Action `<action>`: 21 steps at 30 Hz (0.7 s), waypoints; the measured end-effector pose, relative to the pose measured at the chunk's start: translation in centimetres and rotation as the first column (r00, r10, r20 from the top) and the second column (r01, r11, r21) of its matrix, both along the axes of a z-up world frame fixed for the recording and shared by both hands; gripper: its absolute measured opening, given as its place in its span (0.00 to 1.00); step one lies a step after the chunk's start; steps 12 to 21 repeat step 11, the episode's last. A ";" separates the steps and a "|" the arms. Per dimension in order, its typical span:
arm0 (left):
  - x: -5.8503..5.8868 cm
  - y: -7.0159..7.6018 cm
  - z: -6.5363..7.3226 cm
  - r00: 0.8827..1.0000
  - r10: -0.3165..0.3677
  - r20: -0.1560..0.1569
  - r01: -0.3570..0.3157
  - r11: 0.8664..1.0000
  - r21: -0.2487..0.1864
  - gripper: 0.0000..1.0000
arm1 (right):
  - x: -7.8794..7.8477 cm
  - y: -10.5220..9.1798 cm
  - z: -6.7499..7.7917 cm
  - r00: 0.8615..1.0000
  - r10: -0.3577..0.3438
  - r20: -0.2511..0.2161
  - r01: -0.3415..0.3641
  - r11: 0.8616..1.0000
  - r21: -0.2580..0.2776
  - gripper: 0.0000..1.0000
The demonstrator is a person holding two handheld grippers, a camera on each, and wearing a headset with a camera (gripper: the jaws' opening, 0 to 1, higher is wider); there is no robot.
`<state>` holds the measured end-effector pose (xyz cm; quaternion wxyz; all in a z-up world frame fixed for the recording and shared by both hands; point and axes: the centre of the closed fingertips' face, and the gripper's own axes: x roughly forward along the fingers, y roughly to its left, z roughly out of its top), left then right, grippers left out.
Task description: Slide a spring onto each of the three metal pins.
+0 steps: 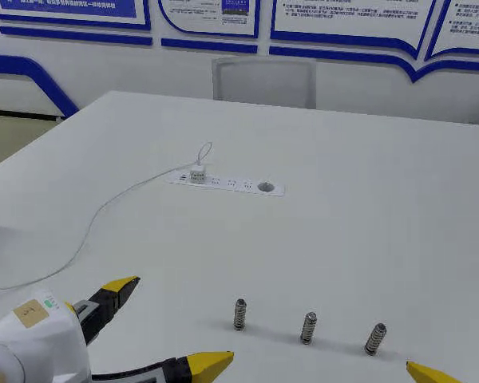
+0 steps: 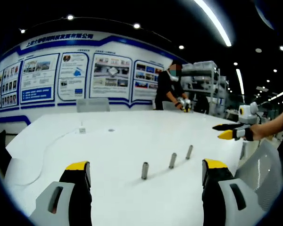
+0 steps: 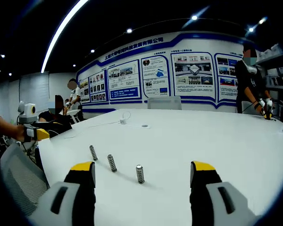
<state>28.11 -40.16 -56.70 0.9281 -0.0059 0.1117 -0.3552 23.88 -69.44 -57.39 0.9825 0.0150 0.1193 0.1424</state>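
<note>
Steel pins (image 1: 310,316), springs (image 1: 239,317) on all three, axes upright, just ahead between left gripper (image 1: 173,323) and right gripper (image 2: 221,131), both splayed, empty.

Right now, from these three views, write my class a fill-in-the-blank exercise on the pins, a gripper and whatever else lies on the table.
1. Springs already sit on all ___ pins standing on the table.
2. The left gripper has its jaws ___.
3. The tips of its jaws are coloured ___.
4. The white charger is plugged into a ___ lying farther back on the table.
Missing words: three; open; yellow; power strip.
</note>
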 end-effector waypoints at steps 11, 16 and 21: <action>0.1 0.6 -0.1 0.999 0.043 0.007 -0.043 0.999 0.009 1.00 | 0.0 0.0 -0.5 1.000 -0.014 -0.003 0.014 1.000 0.025 0.84; 0.1 0.6 -0.1 0.999 0.043 0.007 -0.043 0.999 0.009 1.00 | 0.0 0.0 -0.5 1.000 -0.014 -0.003 0.014 1.000 0.025 0.84; 0.1 0.6 -0.1 0.999 0.043 0.007 -0.043 0.999 0.009 1.00 | 0.0 0.0 -0.5 1.000 -0.014 -0.003 0.014 1.000 0.025 0.84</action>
